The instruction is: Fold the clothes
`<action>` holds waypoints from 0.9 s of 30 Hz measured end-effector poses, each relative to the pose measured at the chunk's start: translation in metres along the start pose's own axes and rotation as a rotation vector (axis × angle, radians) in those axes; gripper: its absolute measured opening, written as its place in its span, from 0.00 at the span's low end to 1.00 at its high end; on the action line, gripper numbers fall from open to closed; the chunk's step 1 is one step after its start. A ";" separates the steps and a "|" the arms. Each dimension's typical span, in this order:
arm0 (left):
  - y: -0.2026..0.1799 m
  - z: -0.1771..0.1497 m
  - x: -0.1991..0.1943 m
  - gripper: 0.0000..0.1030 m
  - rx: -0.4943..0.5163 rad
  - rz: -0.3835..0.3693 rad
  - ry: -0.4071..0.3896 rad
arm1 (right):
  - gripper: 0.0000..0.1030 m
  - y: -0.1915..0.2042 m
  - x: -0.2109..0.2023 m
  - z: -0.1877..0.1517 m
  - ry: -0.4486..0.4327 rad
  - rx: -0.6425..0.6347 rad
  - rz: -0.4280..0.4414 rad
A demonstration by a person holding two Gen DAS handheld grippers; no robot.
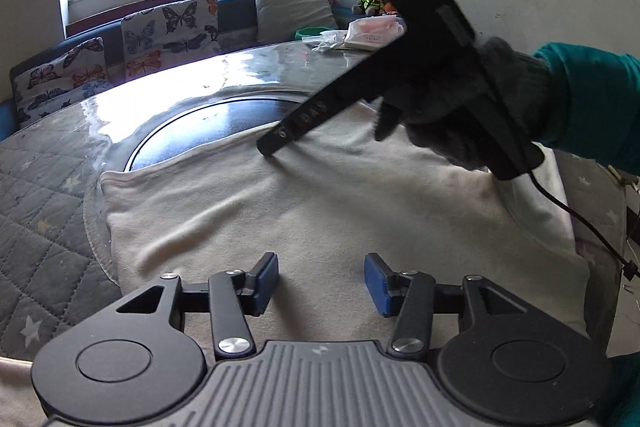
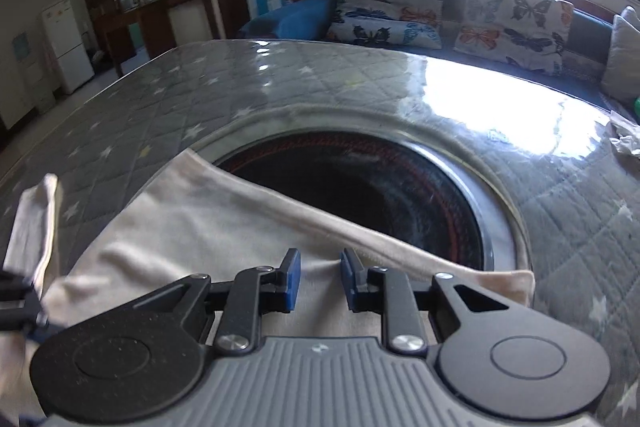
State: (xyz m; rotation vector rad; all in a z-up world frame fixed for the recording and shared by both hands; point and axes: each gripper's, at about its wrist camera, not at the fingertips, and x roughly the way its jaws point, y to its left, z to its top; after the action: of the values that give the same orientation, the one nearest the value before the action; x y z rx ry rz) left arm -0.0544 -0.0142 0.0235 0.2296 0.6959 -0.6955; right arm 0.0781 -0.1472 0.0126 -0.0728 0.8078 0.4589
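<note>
Both jaws apart, left hand-held gripper (image 1: 321,281) and right hand-held gripper (image 2: 320,279) hover over the cream garment (image 1: 320,195); probably pinch its far edge squarely before folding.

no text can be read; raised letters on the right tongs' arm (image 1: 310,115) are illegible.

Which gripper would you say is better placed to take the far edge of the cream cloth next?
Right, probably: the right gripper sits open at the cream cloth's far edge, while the left gripper hovers open over its middle.
</note>
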 end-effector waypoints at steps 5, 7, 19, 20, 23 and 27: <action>-0.001 -0.002 -0.002 0.51 -0.010 -0.005 -0.003 | 0.24 0.011 -0.007 0.004 -0.004 -0.006 0.062; -0.001 -0.002 -0.002 0.53 -0.010 -0.007 -0.005 | 0.29 0.023 -0.011 0.000 -0.001 -0.049 0.099; -0.004 -0.005 -0.003 0.57 -0.016 -0.006 -0.020 | 0.36 0.068 0.035 0.018 0.005 -0.178 0.094; -0.004 -0.005 -0.003 0.58 -0.016 -0.007 -0.021 | 0.36 0.067 0.039 0.021 -0.002 -0.174 0.089; -0.005 -0.006 -0.003 0.58 -0.016 -0.006 -0.024 | 0.36 0.063 0.041 0.028 -0.004 -0.145 0.096; -0.003 -0.007 -0.008 0.59 -0.033 -0.002 -0.023 | 0.36 0.066 0.024 0.026 0.012 -0.159 0.162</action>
State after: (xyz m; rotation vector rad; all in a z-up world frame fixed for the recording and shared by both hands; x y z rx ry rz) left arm -0.0646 -0.0092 0.0238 0.1907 0.6855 -0.6875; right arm 0.0820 -0.0727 0.0205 -0.1590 0.7913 0.6763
